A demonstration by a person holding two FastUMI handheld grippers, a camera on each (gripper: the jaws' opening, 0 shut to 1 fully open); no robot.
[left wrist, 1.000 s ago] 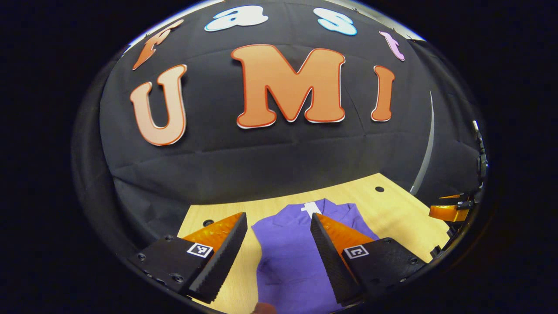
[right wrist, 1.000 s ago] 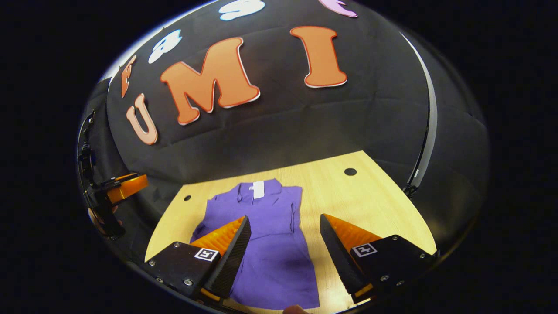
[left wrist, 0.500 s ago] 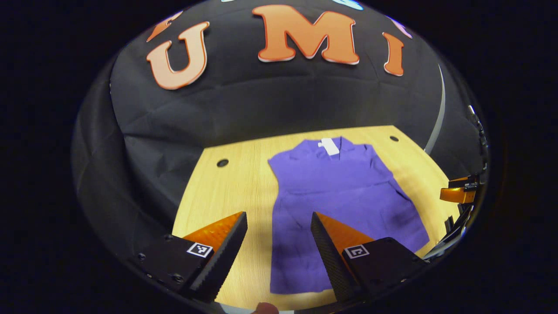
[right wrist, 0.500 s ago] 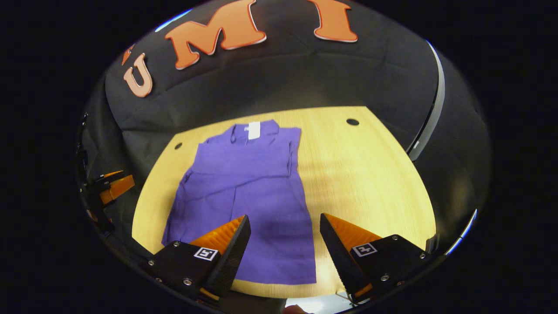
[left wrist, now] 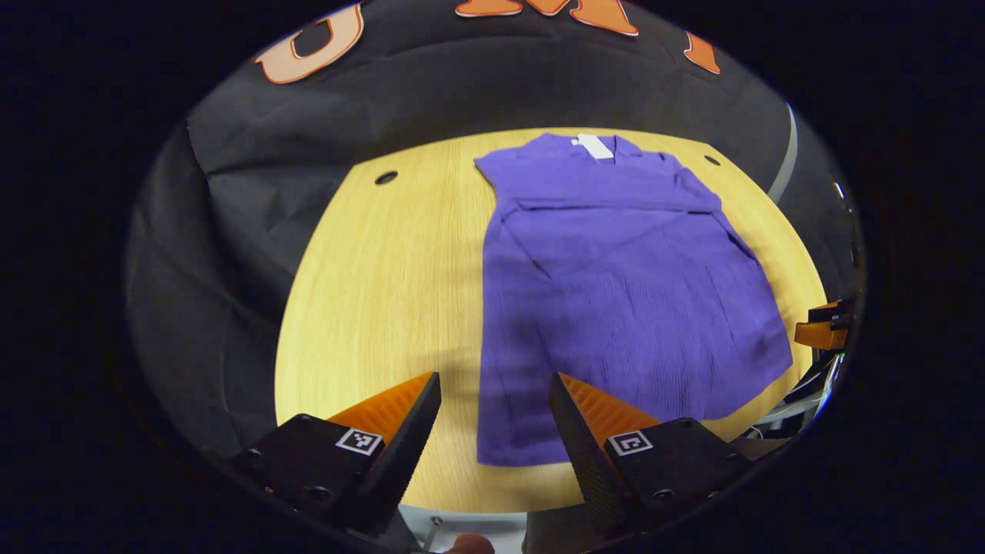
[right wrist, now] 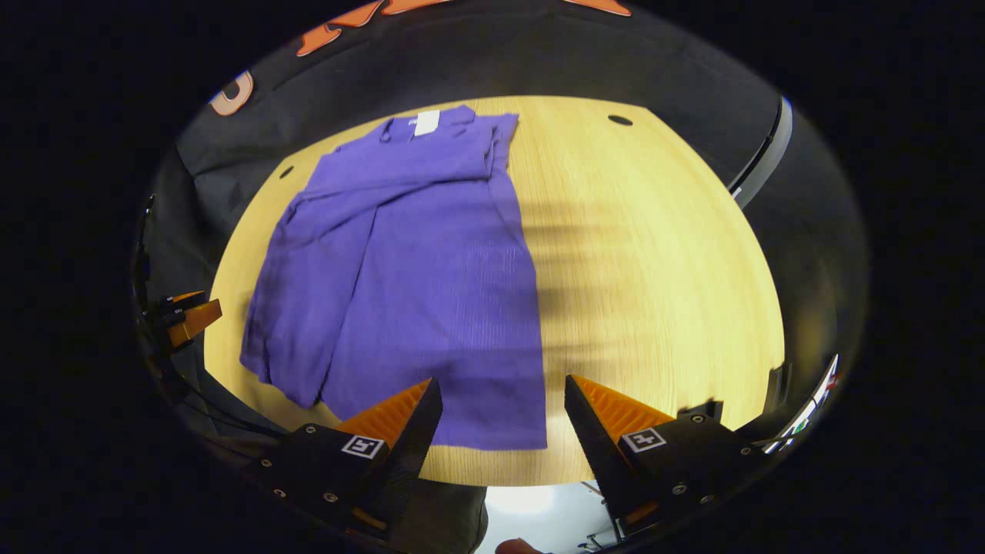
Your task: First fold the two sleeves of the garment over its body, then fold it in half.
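Both sleeves lie folded across the purple garment (left wrist: pixel 616 292), so we judge halving comes next. We hold the left gripper (left wrist: pixel 492 419) and right gripper (right wrist: pixel 504 423) wide open and empty over the garment's near hem, ready to pinch its corners.

A light wooden table (left wrist: pixel 369 292) (small dark holes near its far edge) carries a flat purple garment (left wrist: pixel 616 285).

You're working over a light wooden tabletop (left wrist: pixel 369 308) with dark round holes (left wrist: pixel 385 178) near its far corners, black cloth wall (right wrist: pixel 539 54) behind, and a pale floor (right wrist: pixel 523 500) below the near edge.
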